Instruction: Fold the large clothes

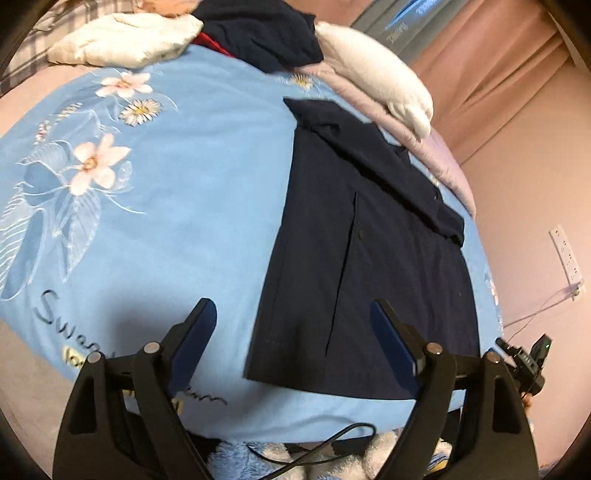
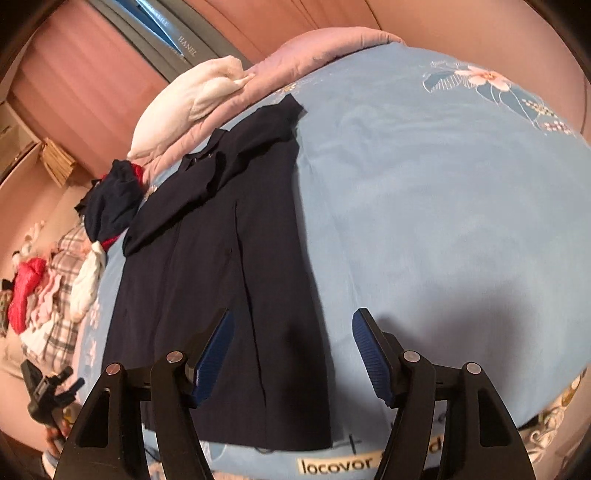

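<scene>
One navy shirt (image 1: pixel 369 266) lies flat on the blue bedspread (image 1: pixel 184 206). Left gripper (image 1: pixel 293 314) and right gripper (image 2: pixel 291 325) both spread wide, empty. Two white pillows (image 1: pixel 373 81) at the far edge.

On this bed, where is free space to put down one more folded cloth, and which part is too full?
The widest bare patch is the blue blanket between the navy shirt and the printed flowers. The head of the bed is crowded: white pillows, a dark clothes heap. Both the left gripper and the right gripper are open and hold nothing.
</scene>
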